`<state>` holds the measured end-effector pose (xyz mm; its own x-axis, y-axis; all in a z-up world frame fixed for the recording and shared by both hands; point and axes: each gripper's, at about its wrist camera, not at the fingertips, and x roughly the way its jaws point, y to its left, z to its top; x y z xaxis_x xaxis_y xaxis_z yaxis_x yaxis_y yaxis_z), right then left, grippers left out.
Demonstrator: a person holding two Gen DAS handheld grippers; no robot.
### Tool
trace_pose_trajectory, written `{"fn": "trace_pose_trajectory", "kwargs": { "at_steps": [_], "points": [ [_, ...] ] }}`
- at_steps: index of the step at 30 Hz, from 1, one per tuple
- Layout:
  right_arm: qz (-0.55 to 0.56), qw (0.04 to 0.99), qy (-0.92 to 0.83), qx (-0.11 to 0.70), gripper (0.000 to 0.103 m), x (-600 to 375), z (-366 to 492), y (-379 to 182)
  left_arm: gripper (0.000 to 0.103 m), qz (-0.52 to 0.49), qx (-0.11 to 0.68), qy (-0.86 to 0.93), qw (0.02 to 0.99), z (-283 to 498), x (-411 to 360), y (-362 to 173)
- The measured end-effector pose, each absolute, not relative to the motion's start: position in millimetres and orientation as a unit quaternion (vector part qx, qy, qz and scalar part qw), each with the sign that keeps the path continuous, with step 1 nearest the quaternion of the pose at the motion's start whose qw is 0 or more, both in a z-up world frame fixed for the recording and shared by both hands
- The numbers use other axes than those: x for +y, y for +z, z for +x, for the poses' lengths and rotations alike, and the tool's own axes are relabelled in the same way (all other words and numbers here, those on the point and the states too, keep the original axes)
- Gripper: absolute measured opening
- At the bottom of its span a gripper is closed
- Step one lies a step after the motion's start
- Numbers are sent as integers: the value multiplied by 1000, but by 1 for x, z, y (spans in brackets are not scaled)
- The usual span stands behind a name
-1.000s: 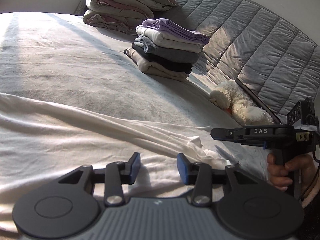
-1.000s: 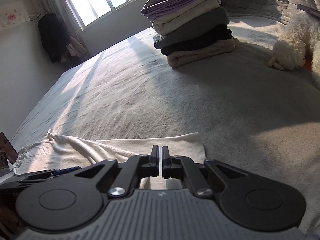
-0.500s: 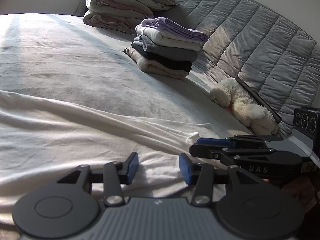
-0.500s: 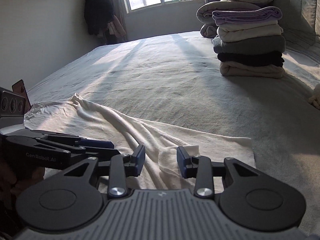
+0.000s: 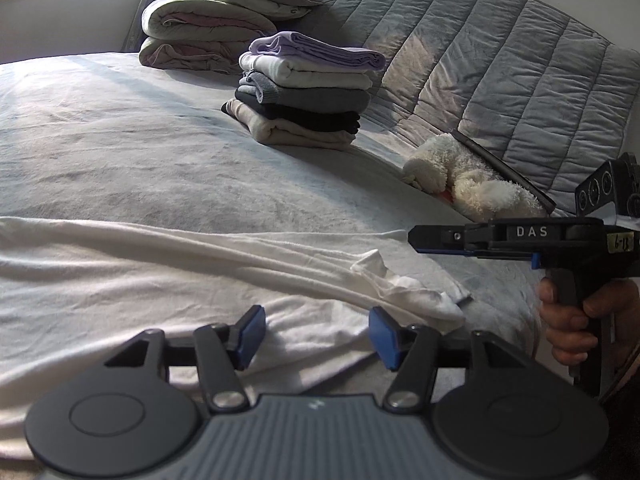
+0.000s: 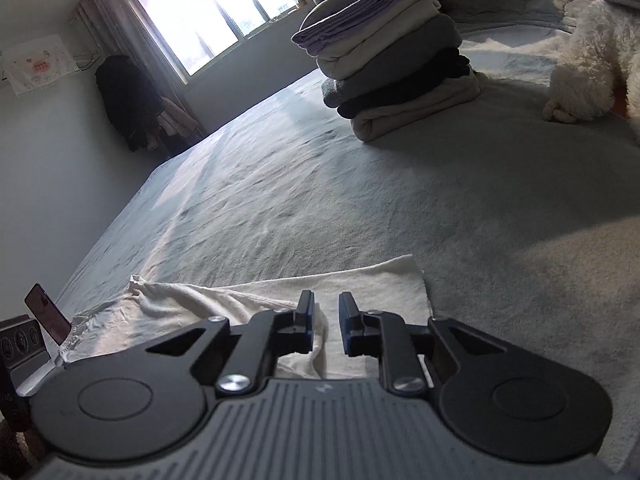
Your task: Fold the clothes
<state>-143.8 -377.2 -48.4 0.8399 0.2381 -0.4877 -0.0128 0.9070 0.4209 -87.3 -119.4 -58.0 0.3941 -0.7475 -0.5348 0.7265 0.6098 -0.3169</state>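
One white garment (image 5: 168,280) spread on the bed (image 5: 160,168); one stack of five folded clothes (image 5: 308,92) beyond; one plush toy (image 5: 468,184).

Both grippers point shallowly down over the garment. Left gripper (image 5: 316,334): jaws wide, opening, nothing pinched. Right gripper (image 6: 325,326), held in a hand (image 5: 576,320): narrow gap, closing, a cloth ridge between pads, not clamped.

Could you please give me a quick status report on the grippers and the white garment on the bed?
Left gripper opening, nothing gripped. Right gripper closing, a garment fold in the gap, not pinched. White garment spread out, unfolded. Nothing in the way.
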Motion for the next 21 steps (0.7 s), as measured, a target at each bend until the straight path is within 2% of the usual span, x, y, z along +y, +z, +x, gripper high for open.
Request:
{"fn": "trace_pose_trajectory", "kwargs": {
  "at_steps": [1,2,3,5,7,9,12,19,20,21],
  "points": [
    [177,943,81,270,26,-366,-145,-45,59,-14,328,-441,835,-88,-120,-58],
    [158,944,87,275,42,-359,-144,-47,59,-13,328,-441,835,-88,-120,-59],
    [141,945,92,280,50,-351,-142,-49,59,-14,328,-441,835,-88,-119,-59],
    [107,945,101,292,50,-337,-140,-53,59,-16,329,-441,835,-87,-118,-60],
    [72,944,110,302,45,-323,-138,-57,59,-18,330,-440,835,-87,-118,-60],
    [64,944,95,310,19,-325,-134,-64,59,-18,331,-440,835,-87,-118,-60],
    [92,942,82,312,4,-340,-133,-67,60,-19,331,-440,834,-87,-118,-60],
    [163,942,39,290,4,-375,-144,-56,60,-16,331,-441,834,-88,-120,-60],
    [166,943,38,286,8,-376,-145,-54,60,-16,330,-441,835,-88,-120,-60],
    [160,945,48,283,17,-372,-146,-52,60,-16,330,-440,835,-88,-121,-60]
  ]
}}
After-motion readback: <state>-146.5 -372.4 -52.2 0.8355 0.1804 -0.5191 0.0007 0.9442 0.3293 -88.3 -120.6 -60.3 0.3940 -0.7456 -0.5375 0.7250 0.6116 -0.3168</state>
